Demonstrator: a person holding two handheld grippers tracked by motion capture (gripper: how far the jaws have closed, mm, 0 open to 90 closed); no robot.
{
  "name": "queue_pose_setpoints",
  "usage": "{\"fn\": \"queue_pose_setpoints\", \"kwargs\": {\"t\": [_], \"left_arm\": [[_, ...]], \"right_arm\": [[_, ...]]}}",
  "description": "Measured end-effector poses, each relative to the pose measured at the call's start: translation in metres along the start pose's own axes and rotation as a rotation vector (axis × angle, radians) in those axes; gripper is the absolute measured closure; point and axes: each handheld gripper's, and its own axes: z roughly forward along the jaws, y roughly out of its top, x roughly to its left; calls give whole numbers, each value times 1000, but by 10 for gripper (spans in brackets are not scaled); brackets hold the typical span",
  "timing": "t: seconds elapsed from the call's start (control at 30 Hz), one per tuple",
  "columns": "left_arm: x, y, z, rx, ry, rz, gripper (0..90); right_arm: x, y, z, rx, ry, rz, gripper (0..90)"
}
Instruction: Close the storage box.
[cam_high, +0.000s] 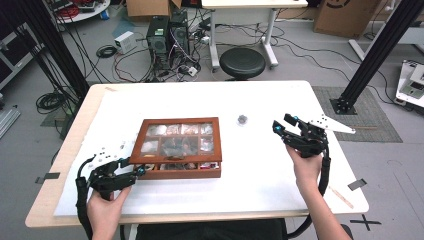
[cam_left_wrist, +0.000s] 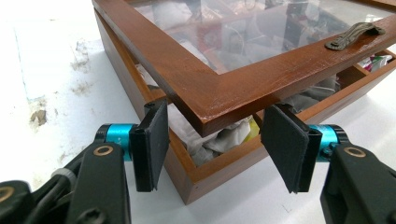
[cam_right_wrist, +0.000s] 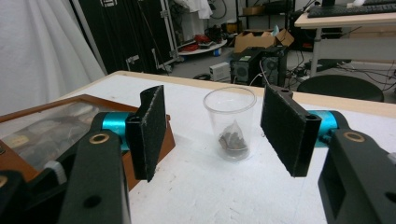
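Here left gripper (cam_left_wrist: 212, 140) jaws released, straddling raised lid (cam_left_wrist: 219, 93) corner; right gripper (cam_right_wrist: 219, 135) released.

I work in a lab: black desktop computer towers (cam_high: 167, 37) amid tangled floor cables (cam_high: 135, 65), black aluminium frame struts (cam_high: 380, 52), and cardboard boxes (cam_high: 345, 17).
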Motion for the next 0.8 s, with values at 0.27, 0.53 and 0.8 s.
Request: {"fn": "queue_pose_setpoints", "kwargs": {"t": [0.27, 0.53, 0.8], "left_arm": [[-1, -2, 3, 30, 5, 2, 419], [-3, -5, 6, 78, 19, 20, 419], [-2, -8, 8, 108, 24, 31, 410]], "right_arm": [[-1, 0, -1, -1, -3, 0, 411], [-3, -1, -1, -3, -6, 6, 412], [-4, -1, -1, -1, -6, 11, 413]]}}
